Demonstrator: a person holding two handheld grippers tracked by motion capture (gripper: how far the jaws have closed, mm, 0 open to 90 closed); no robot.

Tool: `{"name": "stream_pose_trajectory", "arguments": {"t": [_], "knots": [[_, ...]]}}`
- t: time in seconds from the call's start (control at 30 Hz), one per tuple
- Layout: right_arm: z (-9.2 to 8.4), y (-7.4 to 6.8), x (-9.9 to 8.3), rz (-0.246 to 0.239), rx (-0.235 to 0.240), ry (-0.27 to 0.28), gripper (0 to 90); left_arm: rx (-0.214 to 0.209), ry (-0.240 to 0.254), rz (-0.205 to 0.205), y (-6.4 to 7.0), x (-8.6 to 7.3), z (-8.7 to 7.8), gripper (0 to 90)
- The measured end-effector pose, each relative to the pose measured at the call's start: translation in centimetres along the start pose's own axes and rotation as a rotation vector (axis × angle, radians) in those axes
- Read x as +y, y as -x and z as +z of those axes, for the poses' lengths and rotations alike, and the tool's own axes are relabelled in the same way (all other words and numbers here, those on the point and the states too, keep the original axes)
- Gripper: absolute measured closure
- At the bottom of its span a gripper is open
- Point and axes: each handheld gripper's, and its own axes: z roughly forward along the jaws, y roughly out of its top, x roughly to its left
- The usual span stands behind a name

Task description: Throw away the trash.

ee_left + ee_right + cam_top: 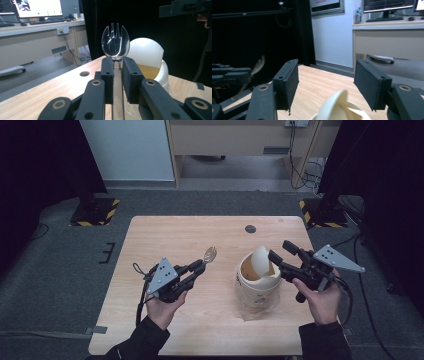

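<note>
My left gripper [199,267] is shut on the handle of a clear plastic spork [210,254], whose head sticks out past the jaws toward the far side of the wooden table [165,232]. In the left gripper view the spork [115,43] stands upright between the pads. A white tub [257,285] stands right of centre with its domed lid [261,260] tipped up and tan contents inside. My right gripper [280,250] hovers open just right of the lid. In the right gripper view the lid's edge [334,105] lies low between the jaws, apart from both pads.
A round dark hole [250,229] sits near the table's far edge. Two stand bases with yellow-black tape [95,210] flank the far corners. A pale desk with monitors [37,10] stands beyond the table, and dark curtains hang at both sides.
</note>
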Motion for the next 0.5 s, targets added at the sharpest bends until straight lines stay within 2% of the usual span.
{"name": "stream_pose_trajectory", "arguments": {"t": [0.03, 0.23, 0.37, 0.5], "knots": [[0.4, -0.4, 0.0, 0.012, 0.023, 0.007, 37.9, -0.005, -0.001, -0.001, 0.2, 0.0, 0.3, 79.7], [1.0, -1.3, 0.0, 0.016, 0.061, 0.006, 40.1, -0.023, 0.004, 0.012, 1.0, 0.2, 1.0, 79.7], [1.7, -2.0, -0.4, 0.030, 0.101, -0.005, 42.9, -0.045, 0.003, 0.046, 2.2, 0.4, 1.8, 79.7], [2.0, -2.3, -0.7, 0.030, 0.121, -0.019, 43.8, -0.064, 0.000, 0.053, 2.9, 0.4, 2.5, 79.7]]}}
